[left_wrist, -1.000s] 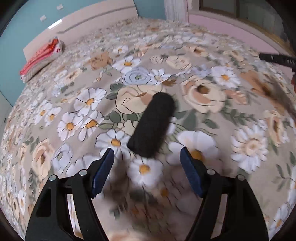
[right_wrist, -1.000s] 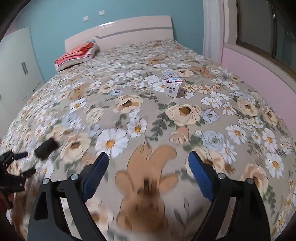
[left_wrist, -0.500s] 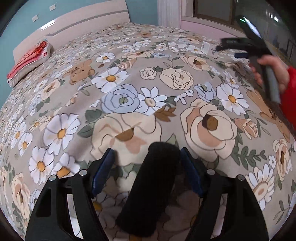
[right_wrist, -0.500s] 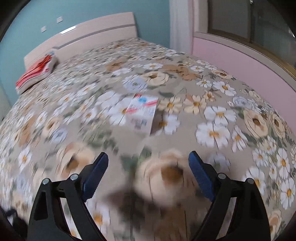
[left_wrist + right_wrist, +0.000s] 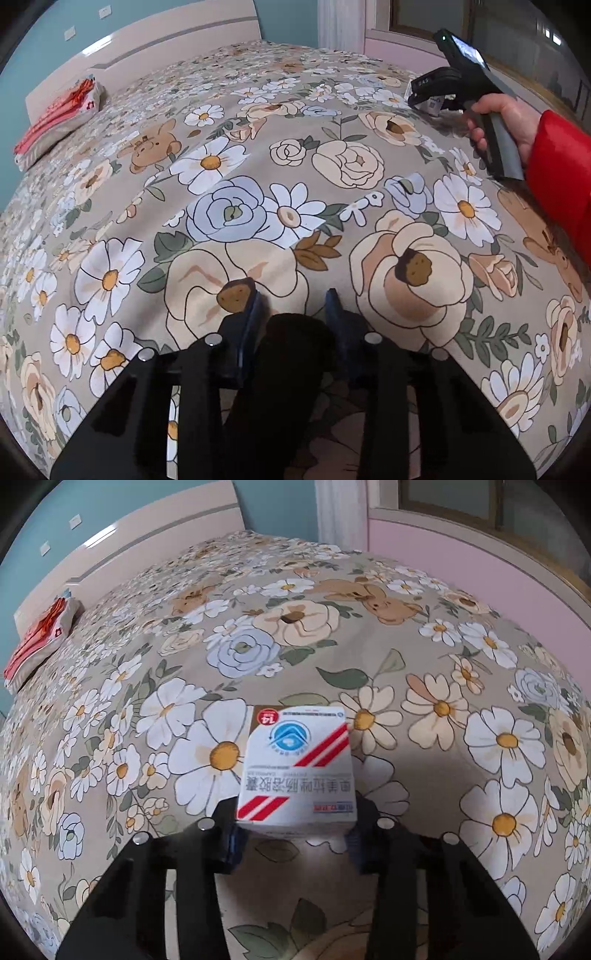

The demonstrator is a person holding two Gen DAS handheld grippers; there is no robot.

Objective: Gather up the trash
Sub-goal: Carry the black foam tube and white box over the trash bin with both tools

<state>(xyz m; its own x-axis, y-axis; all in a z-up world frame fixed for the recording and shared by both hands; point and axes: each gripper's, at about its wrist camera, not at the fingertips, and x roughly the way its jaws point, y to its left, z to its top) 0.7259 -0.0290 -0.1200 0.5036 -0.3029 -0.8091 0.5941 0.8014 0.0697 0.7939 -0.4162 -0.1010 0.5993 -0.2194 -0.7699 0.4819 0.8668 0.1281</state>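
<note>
Both grippers have gone from hovering wide over the bedspread to straddling a piece of trash each, and their jaws are closing now. Nearest, the left gripper [image 5: 293,308] has its blue pads against the sides of a black roll [image 5: 284,373], which lies on the floral bedspread [image 5: 229,206] and runs back under the camera. Over at the right, the right gripper [image 5: 293,834] pinches the near end of a white medicine box [image 5: 297,768] with red stripes, also sitting on the cover. Neither item looks lifted yet. Farther back, folded red bedding [image 5: 37,638] lies by the headboard. No bin or bag is in view, so pickup looks secured and carrying off and disposal remain
</note>
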